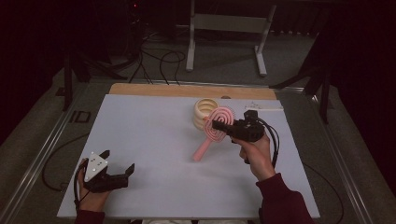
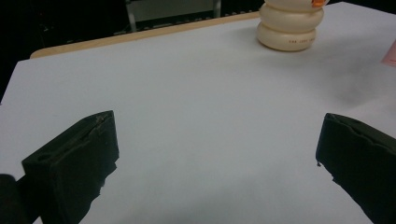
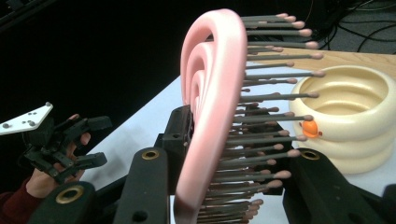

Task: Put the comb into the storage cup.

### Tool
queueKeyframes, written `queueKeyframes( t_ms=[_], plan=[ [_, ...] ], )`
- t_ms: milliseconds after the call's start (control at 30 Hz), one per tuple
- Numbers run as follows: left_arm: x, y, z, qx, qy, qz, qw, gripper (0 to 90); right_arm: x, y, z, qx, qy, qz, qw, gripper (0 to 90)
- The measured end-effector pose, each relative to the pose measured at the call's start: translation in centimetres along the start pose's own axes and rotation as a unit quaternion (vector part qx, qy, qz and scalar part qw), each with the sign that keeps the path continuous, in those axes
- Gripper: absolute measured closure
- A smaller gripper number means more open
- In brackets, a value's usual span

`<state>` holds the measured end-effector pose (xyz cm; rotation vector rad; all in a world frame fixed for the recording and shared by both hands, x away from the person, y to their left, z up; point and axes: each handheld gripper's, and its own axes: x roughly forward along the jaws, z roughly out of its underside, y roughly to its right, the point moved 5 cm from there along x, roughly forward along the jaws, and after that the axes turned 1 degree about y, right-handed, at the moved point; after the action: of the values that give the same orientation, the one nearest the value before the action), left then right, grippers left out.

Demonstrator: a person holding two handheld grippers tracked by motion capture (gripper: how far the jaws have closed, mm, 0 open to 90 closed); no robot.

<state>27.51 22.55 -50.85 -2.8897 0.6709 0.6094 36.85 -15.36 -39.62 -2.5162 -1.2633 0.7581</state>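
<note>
Your left gripper (image 1: 118,164): black frame, blocky matte jaws, grey three-cornered plate w/ small dark screw dots on top, black cable trailing near the table's left edge. Your right gripper (image 1: 216,125): also black, w/ brass-ringed holes in the jaw arms, black cable looping off to the right. Both sleeves dark red, cuffs at the wrists.

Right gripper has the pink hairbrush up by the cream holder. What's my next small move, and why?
Probably ease the right gripper toward the cream ringed holder and tip the pink hairbrush handle-down over its opening. The jaws are shut on the brush head, the handle hangs free above the table, and the holder sits just behind it. The left gripper rests open, far off.
</note>
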Motion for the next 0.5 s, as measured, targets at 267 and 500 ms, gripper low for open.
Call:
queueKeyframes(
  t_ms=[267,500],
  plan=[
    [0.0,0.2,-0.1,0.003,0.017,0.002,0.9998,0.1,0.2,0.0,-0.7,-0.003,-0.001,0.001,1.0,63.6],
    [0.1,0.2,-0.1,0.004,0.018,0.001,0.9998,0.1,0.4,-0.2,-1.4,-0.009,-0.002,0.004,1.0,63.6]
  ],
)
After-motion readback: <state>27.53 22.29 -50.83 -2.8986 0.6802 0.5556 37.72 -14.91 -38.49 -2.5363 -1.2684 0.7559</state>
